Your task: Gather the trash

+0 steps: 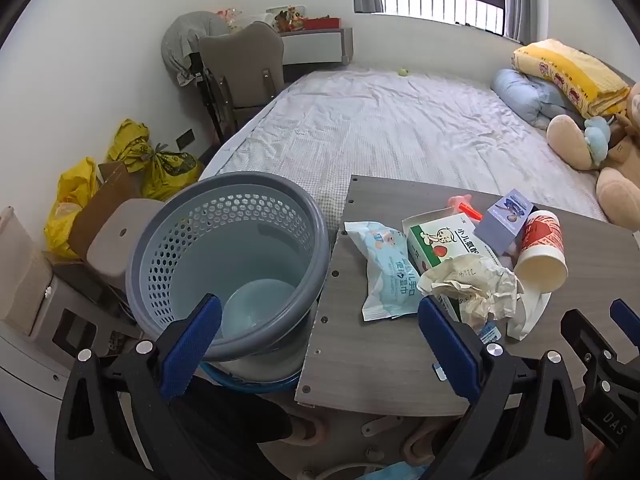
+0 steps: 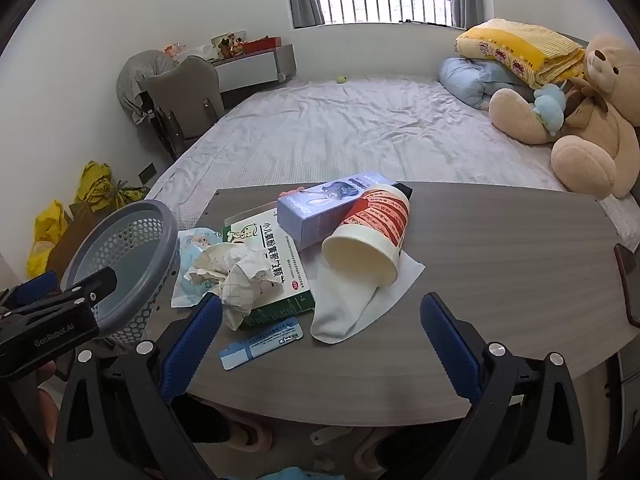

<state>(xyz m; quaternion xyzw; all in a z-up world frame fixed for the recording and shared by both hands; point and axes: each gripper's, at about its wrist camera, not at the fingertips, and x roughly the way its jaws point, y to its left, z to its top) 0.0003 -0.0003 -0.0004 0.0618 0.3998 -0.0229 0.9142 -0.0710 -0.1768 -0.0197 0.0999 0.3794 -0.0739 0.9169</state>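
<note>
Both grippers hang over the near edge of the grey wood surface [image 2: 480, 240], jaws spread wide and holding nothing. The left gripper [image 1: 320, 344] straddles the gap between the basket [image 1: 228, 264] and the trash pile; the right gripper [image 2: 320, 340] faces the middle of the surface.

Only the left view looks down into the grey perforated basket, which stands just off the surface's left edge with what looks like a pale round thing at its bottom. The right view catches only its rim and wall, partly behind the left gripper's body.

The right view shows the trash more fully: a paper cup [image 2: 368, 240] on its side, lying on a white sock [image 2: 340, 312]; a blue-grey box [image 2: 320, 208] behind it; a green-and-white medicine box [image 2: 276, 264] under a crumpled paper [image 2: 236, 276]; a wipes packet [image 2: 192, 264] near the left edge; and a small blue sachet [image 2: 260, 342] nearest the jaws. In the left view the sachet and sock are mostly hidden, yet something orange [image 1: 468, 208] shows behind the boxes, too small to tell.
</note>
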